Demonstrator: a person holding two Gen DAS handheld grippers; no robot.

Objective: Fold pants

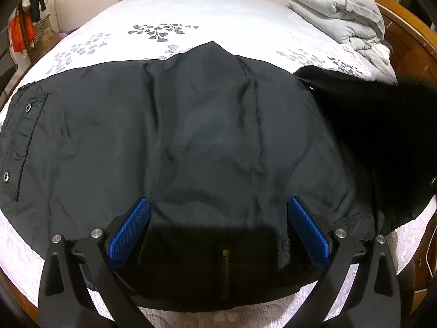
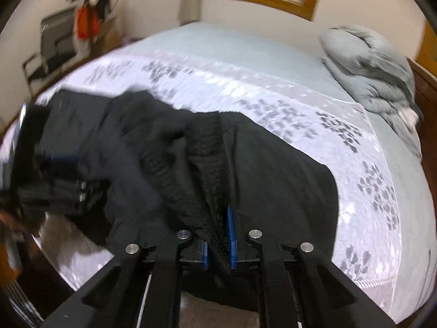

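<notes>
Black pants (image 1: 191,136) lie spread across the white patterned bed (image 1: 169,8), with the zipper (image 1: 225,273) near the front edge. My left gripper (image 1: 218,218) stands open low over them; its blue pads (image 1: 131,229) are wide apart and hold nothing. At the right a dark, blurred flap of the pants (image 1: 377,142) is lifted off the bed. In the right wrist view my right gripper (image 2: 221,232) is shut on a bunched fold of the pants (image 2: 202,164), the cloth pinched between its blue pads (image 2: 231,235). The left gripper (image 2: 57,183) shows blurred at the left.
A folded grey duvet (image 1: 341,16) (image 2: 377,73) sits at the bed's far right by a wooden headboard (image 1: 409,35). A chair (image 2: 52,52) and hanging orange clothes (image 2: 86,26) stand by the far wall. The bed's near edge (image 2: 82,259) drops to the floor.
</notes>
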